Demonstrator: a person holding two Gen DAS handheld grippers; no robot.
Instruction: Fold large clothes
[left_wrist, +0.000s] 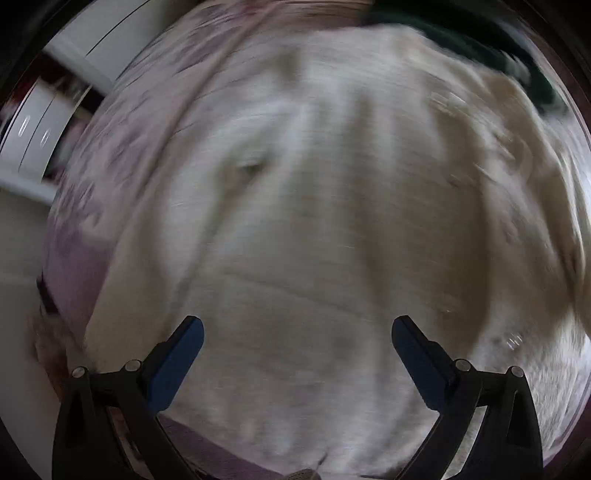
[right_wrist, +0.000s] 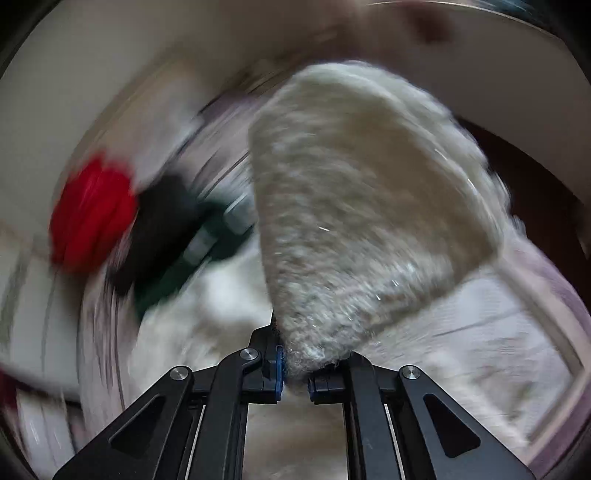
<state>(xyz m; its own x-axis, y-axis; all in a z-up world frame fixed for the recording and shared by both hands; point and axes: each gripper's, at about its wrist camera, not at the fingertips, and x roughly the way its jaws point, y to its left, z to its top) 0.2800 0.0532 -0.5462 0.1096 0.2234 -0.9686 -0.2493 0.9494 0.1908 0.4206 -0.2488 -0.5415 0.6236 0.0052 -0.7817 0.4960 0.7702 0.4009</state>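
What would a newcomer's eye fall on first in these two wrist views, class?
In the right wrist view, the right gripper is clamped on a fuzzy cream garment that rises up the middle of the picture, with a blurred red item at the left. In the left wrist view, the left gripper is open above the cream fabric, which fills the frame.

Left tool (left_wrist: 297, 328): blue-padded fingers (left_wrist: 177, 363) spread wide, nothing between them, aimed down over pale cloth (left_wrist: 314, 203). Right tool (right_wrist: 295, 369): fingers drawn together, pinching a fuzzy fold of that cloth (right_wrist: 354, 206), held raised.
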